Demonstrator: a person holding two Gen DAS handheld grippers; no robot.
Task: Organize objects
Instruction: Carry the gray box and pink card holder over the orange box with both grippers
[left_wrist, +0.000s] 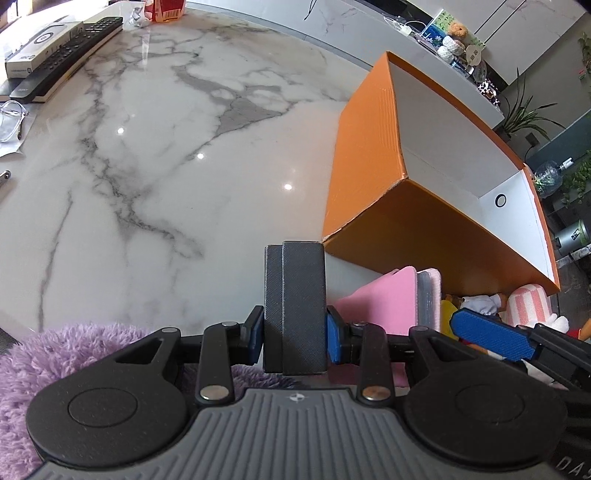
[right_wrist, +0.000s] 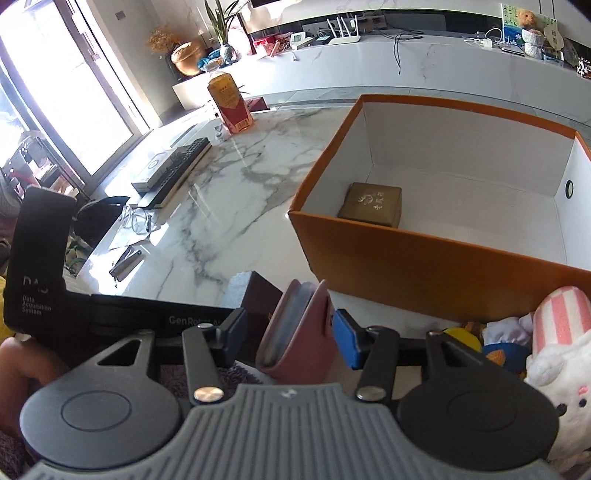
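The orange box (right_wrist: 424, 258) was the biggest thing before me, filling the right half of the right wrist view, open at the top, with one small brown box (right_wrist: 371, 205) already lying on its white floor at centre frame. From the left wrist view the same orange box (left_wrist: 373, 147) stood on the marble table (left_wrist: 166, 166) up and to the right of my tongs.

My left gripper (left_wrist: 295, 332) was clenched on a dark grey case (left_wrist: 295, 310), its long axis standing upright between the blue pads. My right gripper (right_wrist: 288, 332) was clenched on a pink card holder (right_wrist: 299, 332), also on end, at lower centre of its frame.

I judged the right hand nearer to the box's open mouth, which lay just ahead and to the right; the pink card holder would need to rise over the near wall.
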